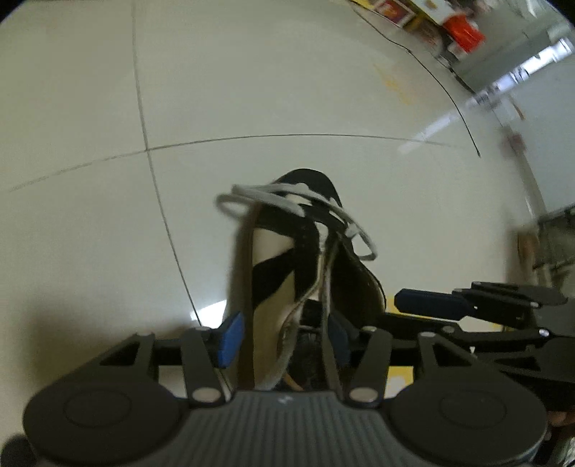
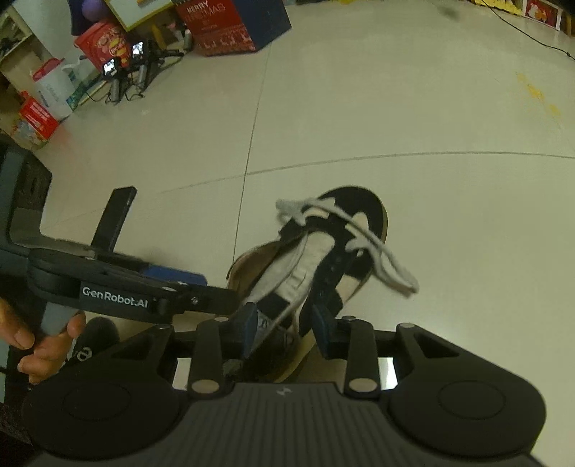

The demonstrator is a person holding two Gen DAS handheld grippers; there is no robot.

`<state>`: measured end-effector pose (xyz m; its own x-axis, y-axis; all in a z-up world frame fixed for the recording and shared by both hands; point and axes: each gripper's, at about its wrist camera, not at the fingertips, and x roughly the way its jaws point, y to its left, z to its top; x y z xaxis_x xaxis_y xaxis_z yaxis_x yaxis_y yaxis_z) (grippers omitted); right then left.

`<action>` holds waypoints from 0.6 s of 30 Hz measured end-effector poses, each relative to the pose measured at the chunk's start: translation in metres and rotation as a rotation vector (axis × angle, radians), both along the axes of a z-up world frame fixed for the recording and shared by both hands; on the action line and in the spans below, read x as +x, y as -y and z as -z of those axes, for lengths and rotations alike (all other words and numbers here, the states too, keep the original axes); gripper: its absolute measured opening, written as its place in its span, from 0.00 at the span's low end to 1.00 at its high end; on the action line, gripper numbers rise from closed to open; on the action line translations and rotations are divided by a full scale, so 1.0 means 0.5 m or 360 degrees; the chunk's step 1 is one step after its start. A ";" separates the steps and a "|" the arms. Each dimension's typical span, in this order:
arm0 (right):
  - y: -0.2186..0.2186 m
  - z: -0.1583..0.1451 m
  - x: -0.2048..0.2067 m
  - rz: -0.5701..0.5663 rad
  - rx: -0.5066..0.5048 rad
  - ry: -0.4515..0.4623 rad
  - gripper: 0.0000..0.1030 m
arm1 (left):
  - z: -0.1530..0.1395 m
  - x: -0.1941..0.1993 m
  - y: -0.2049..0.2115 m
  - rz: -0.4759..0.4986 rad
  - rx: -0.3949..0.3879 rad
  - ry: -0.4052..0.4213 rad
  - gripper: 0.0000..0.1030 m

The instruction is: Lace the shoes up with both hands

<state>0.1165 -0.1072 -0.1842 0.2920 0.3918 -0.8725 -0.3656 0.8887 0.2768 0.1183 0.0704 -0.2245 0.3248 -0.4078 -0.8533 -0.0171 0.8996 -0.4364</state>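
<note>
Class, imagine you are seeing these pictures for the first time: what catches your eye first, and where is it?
A black-and-white shoe lies on the pale tiled floor, in the middle of both views. Its white lace hangs in loose loops near the toe. A red gift box stands at the back.

Both wrist views: shoe [image 1: 287, 258] close below

My black-and-white shoe [image 2: 323, 258] lies on the pale floor, toe pointing away. Its white laces [image 2: 359, 233] hang in loose loops.

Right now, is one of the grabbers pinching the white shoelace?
No. The white shoelace lies in loose loops near the toe of the shoe, while the right gripper and left gripper stand open, holding nothing.
</note>
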 end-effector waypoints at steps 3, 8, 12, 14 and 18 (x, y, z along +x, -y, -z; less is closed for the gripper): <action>-0.013 0.016 -0.011 0.0018 -0.0052 -0.0040 0.35 | 0.013 0.000 0.011 0.0030 0.0034 -0.0043 0.50; -0.036 0.040 -0.029 -0.0049 -0.0158 -0.0042 0.35 | 0.024 -0.005 0.030 0.0115 0.0070 -0.0057 0.48; -0.032 0.054 -0.035 -0.0013 -0.0198 -0.0031 0.16 | 0.024 -0.005 0.039 0.0145 0.0119 -0.0053 0.47; -0.025 0.057 -0.033 0.0029 -0.0179 -0.0037 0.15 | 0.028 -0.005 0.044 0.0166 0.0153 -0.0046 0.45; -0.026 0.055 -0.037 0.0015 -0.0182 -0.0006 0.14 | 0.047 -0.007 0.045 0.0175 0.0176 -0.0071 0.37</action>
<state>0.0981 -0.0941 -0.2117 0.2918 0.2870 -0.9124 -0.3563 0.9179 0.1748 0.1146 0.0477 -0.2481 0.2441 -0.3417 -0.9075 0.0672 0.9396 -0.3357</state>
